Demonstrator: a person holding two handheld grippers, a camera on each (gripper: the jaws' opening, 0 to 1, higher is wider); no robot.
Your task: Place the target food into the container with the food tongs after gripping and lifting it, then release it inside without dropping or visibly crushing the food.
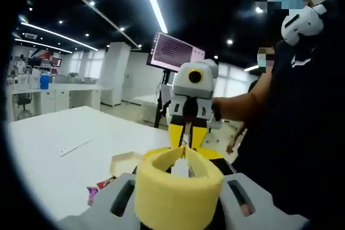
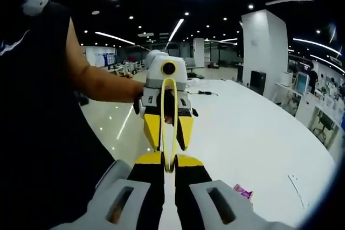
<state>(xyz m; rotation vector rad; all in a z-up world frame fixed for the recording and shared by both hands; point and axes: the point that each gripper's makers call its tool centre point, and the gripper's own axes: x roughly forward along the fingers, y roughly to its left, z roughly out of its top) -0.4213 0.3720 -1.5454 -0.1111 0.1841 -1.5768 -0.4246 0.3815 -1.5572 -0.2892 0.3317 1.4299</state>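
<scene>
The yellow plastic looped food tongs (image 2: pixel 168 125) are stretching lengthwise between the right gripper (image 2: pixel 168 166) and left gripper (image 2: pixel 166 112), both sets of jaws pinching them.

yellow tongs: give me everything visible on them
The yellow tongs are one broad band of matte, plastic-looking material bent into a long narrow loop. They are raised above the white table, spanning the two grippers. Seen edge-on in the right gripper view, the rounded bend reaches up in front of the left gripper, while the two arms converge between the right gripper's jaws, which look closed on them. The tips carry no food that I can see.
</scene>
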